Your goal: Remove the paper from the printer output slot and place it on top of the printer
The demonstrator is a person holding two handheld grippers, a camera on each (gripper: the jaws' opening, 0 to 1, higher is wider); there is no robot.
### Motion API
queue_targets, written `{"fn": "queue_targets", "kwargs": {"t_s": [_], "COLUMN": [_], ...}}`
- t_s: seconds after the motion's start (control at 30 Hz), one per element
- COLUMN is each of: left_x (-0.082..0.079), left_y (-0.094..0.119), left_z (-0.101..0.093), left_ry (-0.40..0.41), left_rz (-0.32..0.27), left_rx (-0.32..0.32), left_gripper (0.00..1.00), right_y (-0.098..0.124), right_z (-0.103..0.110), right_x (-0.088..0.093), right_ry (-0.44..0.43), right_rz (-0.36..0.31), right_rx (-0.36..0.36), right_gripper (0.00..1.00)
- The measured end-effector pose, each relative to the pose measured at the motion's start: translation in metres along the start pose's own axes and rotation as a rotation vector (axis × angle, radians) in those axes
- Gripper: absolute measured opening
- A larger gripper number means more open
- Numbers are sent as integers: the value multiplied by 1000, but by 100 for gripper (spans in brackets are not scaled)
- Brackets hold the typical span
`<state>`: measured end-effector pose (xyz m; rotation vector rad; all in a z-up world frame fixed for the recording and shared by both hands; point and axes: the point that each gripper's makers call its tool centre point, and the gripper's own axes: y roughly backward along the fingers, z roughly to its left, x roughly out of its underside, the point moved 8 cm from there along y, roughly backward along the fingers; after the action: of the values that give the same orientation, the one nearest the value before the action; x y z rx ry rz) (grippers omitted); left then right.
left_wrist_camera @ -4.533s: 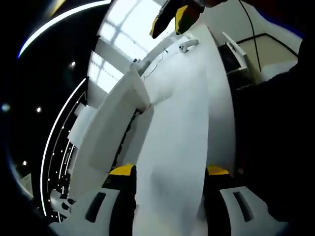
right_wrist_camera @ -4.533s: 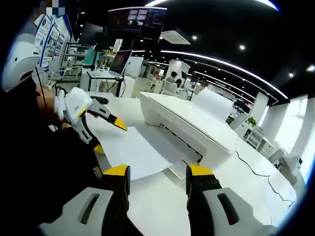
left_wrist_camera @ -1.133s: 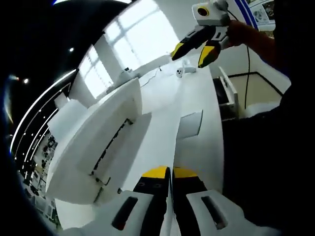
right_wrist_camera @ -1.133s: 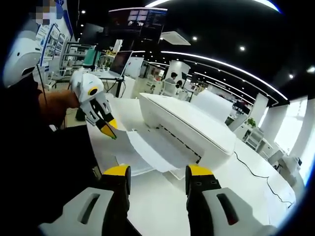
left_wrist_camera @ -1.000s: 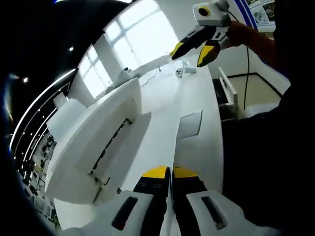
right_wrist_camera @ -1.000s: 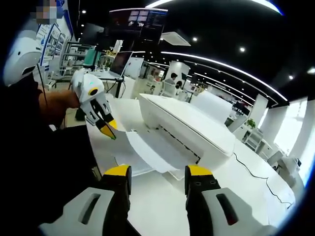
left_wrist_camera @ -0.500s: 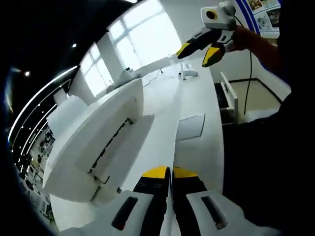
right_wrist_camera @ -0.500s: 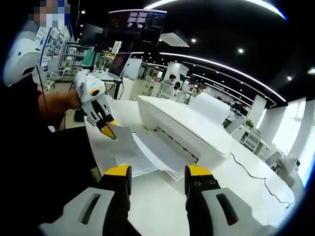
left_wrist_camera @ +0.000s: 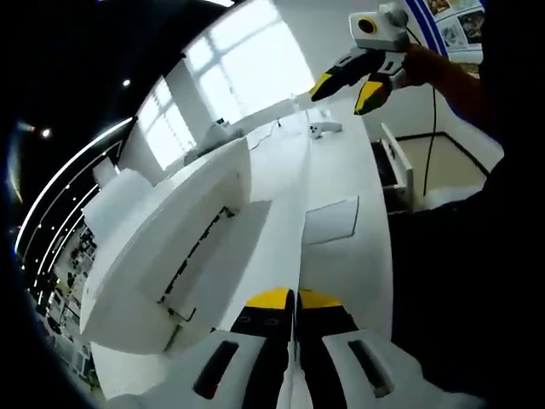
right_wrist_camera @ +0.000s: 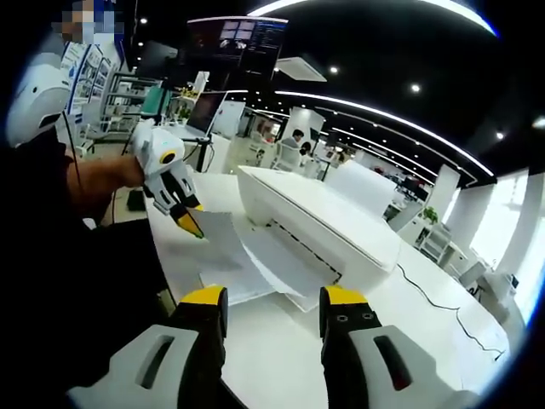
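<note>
The white printer (right_wrist_camera: 317,223) stands on a white desk (right_wrist_camera: 272,358), with its output tray (right_wrist_camera: 285,271) sticking out at the front. My left gripper (right_wrist_camera: 190,224), held in a person's hand, is shut on the corner of a white paper sheet (right_wrist_camera: 215,244) that hangs just above the desk in front of the tray. In the left gripper view the jaws (left_wrist_camera: 295,298) are pressed together with the sheet edge-on between them, and the printer (left_wrist_camera: 162,247) lies to the left. My right gripper (right_wrist_camera: 267,305) is open with nothing in it, back from the printer's front, also seen far off (left_wrist_camera: 351,85).
A flat white rectangle (left_wrist_camera: 332,220) lies on the desk in front of the printer. A cable (right_wrist_camera: 434,294) runs over the desk right of the printer. The person's dark sleeve (right_wrist_camera: 77,281) is at the left. Desks and monitors stand behind.
The sheet that spread wide before the left camera 4.5 s ago is now edge-on between shut jaws. Over the last second the left gripper rose slightly with it; the right barely moved.
</note>
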<state>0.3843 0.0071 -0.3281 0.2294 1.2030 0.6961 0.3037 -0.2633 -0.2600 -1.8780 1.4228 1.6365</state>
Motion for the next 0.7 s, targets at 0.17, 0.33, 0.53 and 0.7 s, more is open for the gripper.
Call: {"fn": "queue_targets", "kwargs": {"t_s": [0.17,0.33,0.53,0.7], "left_x": [-1,0,-3,-4], "left_y": [3,0,-1,0], "left_z": [4,7,9,12], "left_ry": [8,11,9,24], "left_rz": [-10,-6,-4,-1], "left_rx": [-19,-13,-18,-22], "left_gripper": [6,6,6,6], "right_y": [2,1,1,6], "right_z": [0,-3,-1,-2], "right_x": [1,4,5,8], "right_ry": [2,-12,-2,-4], "right_rz": [1,-1,-3,0], "right_rx": [-2,14,7,11], "right_gripper": [39,40,39,39]}}
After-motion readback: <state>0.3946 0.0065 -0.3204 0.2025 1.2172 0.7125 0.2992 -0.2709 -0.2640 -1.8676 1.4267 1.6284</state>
